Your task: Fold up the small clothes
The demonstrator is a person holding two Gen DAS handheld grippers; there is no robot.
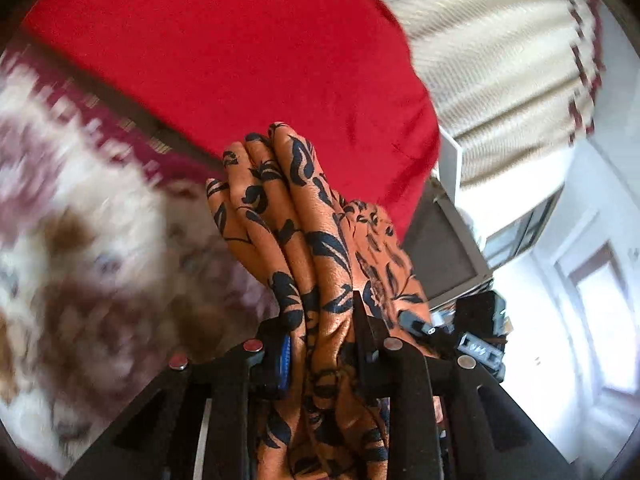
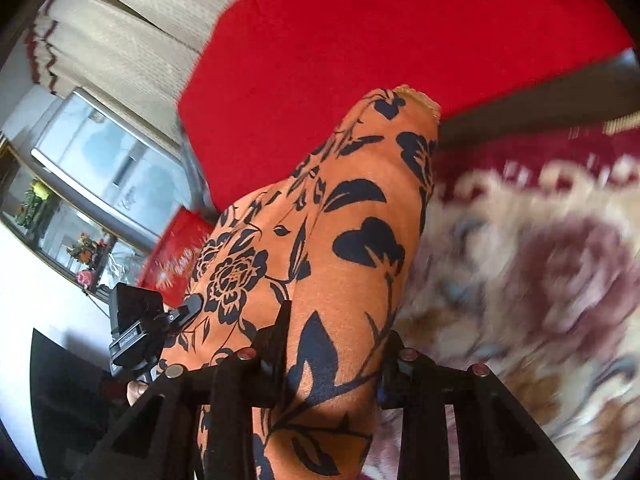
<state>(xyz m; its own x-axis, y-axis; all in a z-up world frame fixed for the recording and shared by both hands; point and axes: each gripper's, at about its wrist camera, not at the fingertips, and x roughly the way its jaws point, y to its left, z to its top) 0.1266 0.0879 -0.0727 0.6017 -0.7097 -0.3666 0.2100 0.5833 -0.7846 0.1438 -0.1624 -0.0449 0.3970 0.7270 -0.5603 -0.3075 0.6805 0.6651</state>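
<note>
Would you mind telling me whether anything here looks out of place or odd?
The orange floral cloth is bunched into ridges between the jaws of the left gripper, not flat. In the right view, its far edge looks frayed. The right gripper pinches it too.

Pinched in the matt black plastic left claw [image 1: 320, 344]: orange floral garment [image 1: 316, 240], satiny cloth with soft sheen. Beyond, red cloth [image 1: 240, 52], matt and velvety. Beside the right claw [image 2: 332, 344], floral carpet [image 2: 540, 260], woolly, blurred; shiny metal studs [image 2: 408, 354] atop.
</note>
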